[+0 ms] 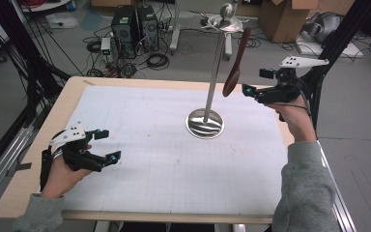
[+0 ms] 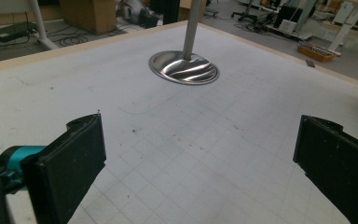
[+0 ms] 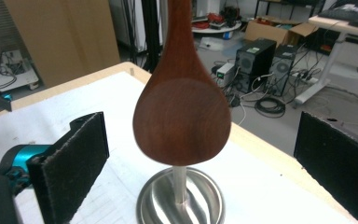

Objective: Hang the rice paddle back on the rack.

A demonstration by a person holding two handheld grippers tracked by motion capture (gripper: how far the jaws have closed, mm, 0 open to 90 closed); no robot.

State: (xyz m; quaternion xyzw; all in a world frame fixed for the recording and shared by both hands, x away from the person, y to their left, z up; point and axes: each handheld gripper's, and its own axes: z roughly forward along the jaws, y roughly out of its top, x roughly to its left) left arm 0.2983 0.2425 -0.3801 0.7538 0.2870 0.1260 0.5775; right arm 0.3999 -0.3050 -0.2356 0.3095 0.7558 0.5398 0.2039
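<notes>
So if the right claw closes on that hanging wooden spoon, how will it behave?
The wooden spoon looks rigid and probably light, so it shouldn't flex. It hangs bowl-down from the metal stand, so a nudge would likely set it swinging. The right claw stands open around the bowl, whose smooth curve may slip between the pads.

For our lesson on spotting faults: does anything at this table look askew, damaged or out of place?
Nothing looks damaged or spilled. The dark brown wooden spoon hangs bowl-down from the top of the tall steel stand, tilted rather than plumb. It sits between the open jaws of the right tool, apparently untouched.
</notes>
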